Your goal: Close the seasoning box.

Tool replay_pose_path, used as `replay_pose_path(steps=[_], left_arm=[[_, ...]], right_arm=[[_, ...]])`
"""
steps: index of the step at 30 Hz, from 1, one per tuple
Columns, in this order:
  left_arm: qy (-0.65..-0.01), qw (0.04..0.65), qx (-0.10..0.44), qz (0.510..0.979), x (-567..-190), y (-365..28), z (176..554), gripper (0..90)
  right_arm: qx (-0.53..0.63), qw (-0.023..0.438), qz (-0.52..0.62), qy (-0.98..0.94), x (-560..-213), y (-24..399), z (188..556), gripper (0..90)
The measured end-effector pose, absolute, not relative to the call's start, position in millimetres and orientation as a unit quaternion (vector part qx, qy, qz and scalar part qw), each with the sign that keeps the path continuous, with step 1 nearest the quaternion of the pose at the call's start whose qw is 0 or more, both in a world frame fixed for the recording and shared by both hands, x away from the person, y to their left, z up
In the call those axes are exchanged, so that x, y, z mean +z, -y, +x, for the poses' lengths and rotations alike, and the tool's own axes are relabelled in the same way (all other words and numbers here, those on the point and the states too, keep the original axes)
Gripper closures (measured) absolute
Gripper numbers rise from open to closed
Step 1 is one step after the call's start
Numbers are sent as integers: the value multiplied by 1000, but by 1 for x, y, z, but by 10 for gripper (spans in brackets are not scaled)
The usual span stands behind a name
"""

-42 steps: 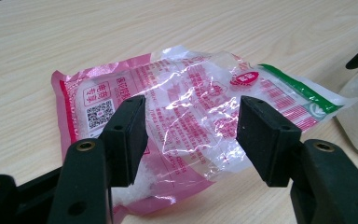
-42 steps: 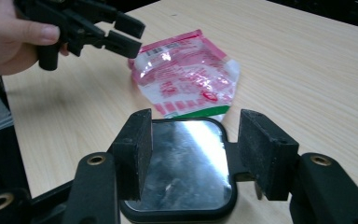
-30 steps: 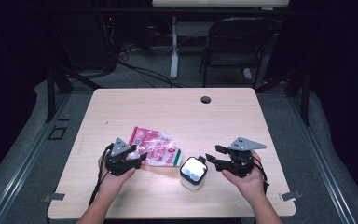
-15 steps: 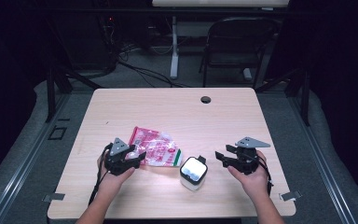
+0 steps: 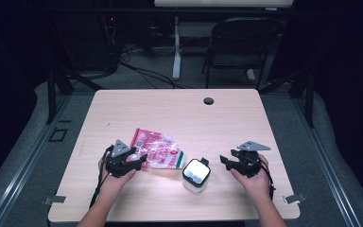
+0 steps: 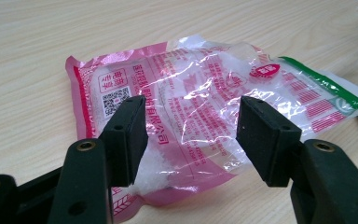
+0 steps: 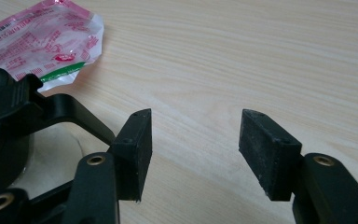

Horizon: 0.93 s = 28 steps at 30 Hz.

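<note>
Grippers are held low over a pale wooden table (image 5: 170, 109), one in each of a person's hands, at the near side of the tabletop. The left gripper (image 5: 137, 161) is seen with its jaws spread apart, just at the near left edge of a crinkled pink-and-clear plastic packet (image 5: 158, 151) printed with red text and edged with a green stripe. In the left gripper view, the left gripper (image 6: 191, 135) is shown straddling the near end of the packet (image 6: 200, 107), white granules being visible through the clear film; the left jaw lies against the pink edge, while the right jaw stands over the film, and contact there cannot be told. The packet is left lying flat on the table, left of centre, unclamped.

The right gripper (image 5: 225, 162) is held well to the right, its jaws likewise parted and closed on nothing, with bare wood seen between them in the right gripper view (image 7: 193, 149). Between the two grippers, just right of the packet's green end, a small white cube-shaped container with a black lid part (image 5: 195, 175) is placed near the front edge. It is apart from the right gripper. In the right gripper view, a black part of the container (image 7: 14, 121) and the packet's corner (image 7: 42, 42) are caught at the left.

A round dark grommet hole (image 5: 208, 100) is set at the far side of the table.
</note>
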<state>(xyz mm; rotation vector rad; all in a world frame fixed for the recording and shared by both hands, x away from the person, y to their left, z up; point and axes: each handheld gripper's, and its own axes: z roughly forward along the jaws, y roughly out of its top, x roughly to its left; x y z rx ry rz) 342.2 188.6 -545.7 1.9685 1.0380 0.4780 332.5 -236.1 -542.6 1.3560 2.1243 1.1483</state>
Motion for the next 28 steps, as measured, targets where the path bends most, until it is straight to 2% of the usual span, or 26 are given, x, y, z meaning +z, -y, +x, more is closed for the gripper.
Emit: replay_pose_path(steps=[9, 28], left_arm=[[-416, 411, 189, 789, -549, -188, 344, 429], [-435, 405, 189, 782, -551, -192, 346, 427]], right_arm=[[391, 176, 496, -755, -556, 236, 337, 450], [384, 172, 495, -760, -559, 231, 337, 441]])
